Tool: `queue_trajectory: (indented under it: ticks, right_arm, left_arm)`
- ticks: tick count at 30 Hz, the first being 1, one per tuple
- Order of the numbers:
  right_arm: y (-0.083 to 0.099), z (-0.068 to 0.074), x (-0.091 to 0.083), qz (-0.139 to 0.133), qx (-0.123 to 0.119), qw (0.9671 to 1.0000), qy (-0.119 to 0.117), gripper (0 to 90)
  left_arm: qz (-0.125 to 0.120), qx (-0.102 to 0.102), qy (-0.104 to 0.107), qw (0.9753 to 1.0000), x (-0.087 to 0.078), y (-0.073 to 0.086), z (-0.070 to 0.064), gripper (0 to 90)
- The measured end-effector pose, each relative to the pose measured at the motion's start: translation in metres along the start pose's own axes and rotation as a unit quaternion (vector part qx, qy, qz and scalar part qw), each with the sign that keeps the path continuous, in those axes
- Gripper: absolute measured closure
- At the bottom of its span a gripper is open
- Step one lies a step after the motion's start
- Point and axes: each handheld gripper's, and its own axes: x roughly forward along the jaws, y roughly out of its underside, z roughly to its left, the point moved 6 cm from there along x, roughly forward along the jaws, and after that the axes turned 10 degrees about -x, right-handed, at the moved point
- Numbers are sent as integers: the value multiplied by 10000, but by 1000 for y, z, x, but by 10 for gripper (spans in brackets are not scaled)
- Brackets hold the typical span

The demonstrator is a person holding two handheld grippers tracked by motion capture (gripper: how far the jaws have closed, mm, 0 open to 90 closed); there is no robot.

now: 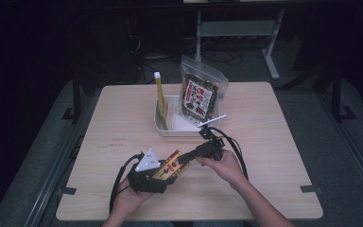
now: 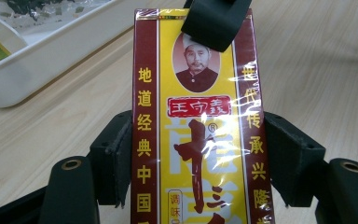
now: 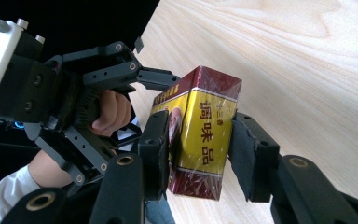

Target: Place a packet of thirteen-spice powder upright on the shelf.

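The glossy red-and-yellow cardboard seasoning box is cut off by the left gripper view's bottom edge. A black pad of the right gripper hides its top edge there.

Box: yellow front w/ dark-red borders, red label; tray white; seaweed bag prob. dark green.

A white tray sits on the wooden table, just beyond the right claw and a little to its left. Inside it a clear bag of dark snacks stands upright at the far right side, and a tall yellow packet leans at the left end. A thin white stick rests across the tray's near right corner, closest to that claw.
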Motion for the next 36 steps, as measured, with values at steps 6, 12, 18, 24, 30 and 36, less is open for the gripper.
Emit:
queue_trajectory:
  ticks: [6,12,18,24,30,36]
  right_arm:
    - [-5,5,-1,-8,136,9999,11,636]
    - [-11,9,2,-1,133,9997,186,652]
    - [-15,12,4,19,121,9994,330,675]
    - [-20,15,2,125,-91,9966,804,682]
    - [-28,18,-12,-40,-153,9930,1175,682]
    - [-39,22,-25,-193,-203,9886,1478,682]
  left_arm:
    - [-31,43,-76,10000,0,1,4,320]
    - [-41,67,-192,9998,0,2,7,319]
    - [-32,41,-214,9998,1,2,8,307]
    - [-127,-35,-215,9997,-5,1,11,273]
    - [-246,-183,-262,9992,-14,2,17,259]
    - [-274,-289,-323,9987,-17,5,24,257]
